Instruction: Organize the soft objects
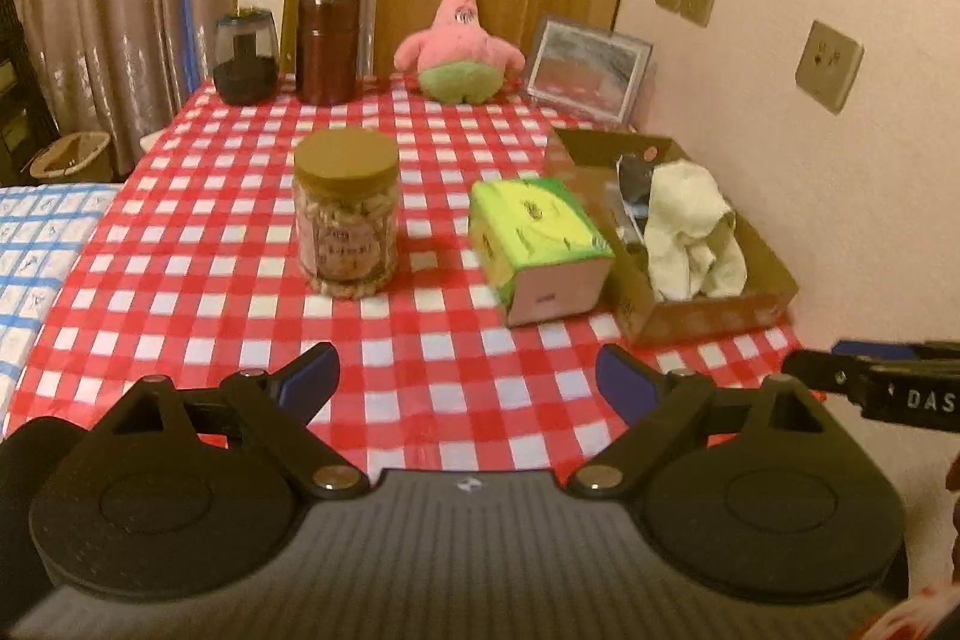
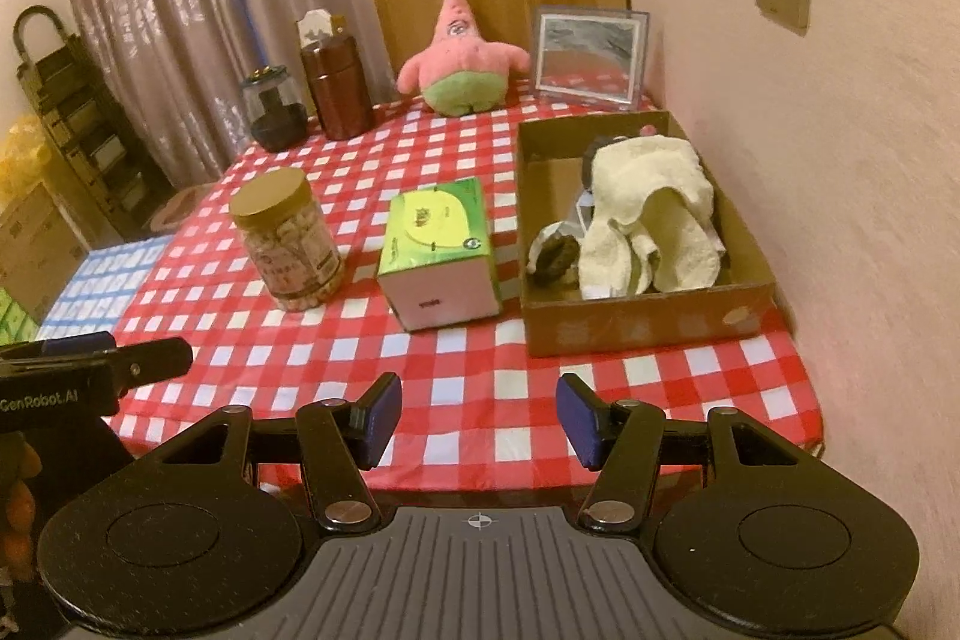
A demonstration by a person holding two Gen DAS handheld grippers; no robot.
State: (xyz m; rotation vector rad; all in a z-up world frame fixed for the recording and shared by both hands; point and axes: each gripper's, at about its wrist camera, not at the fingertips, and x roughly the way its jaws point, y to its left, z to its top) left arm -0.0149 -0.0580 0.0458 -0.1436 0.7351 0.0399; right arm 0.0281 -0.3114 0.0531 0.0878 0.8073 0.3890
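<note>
Checkered red-and-white worktop carries one pink-and-green star plush at its far edge and one cream towel crumpled in the cardboard box. Left gripper gapes wide, right gripper narrower, both empty.

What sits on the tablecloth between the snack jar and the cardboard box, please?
The green tissue pack lies between the snack jar and the cardboard box, close beside the box. Both wrist views show it, the right one most clearly.

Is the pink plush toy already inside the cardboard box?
No. The pink plush toy sits on the table's far edge, outside the cardboard box, which holds a pale towel.
</note>
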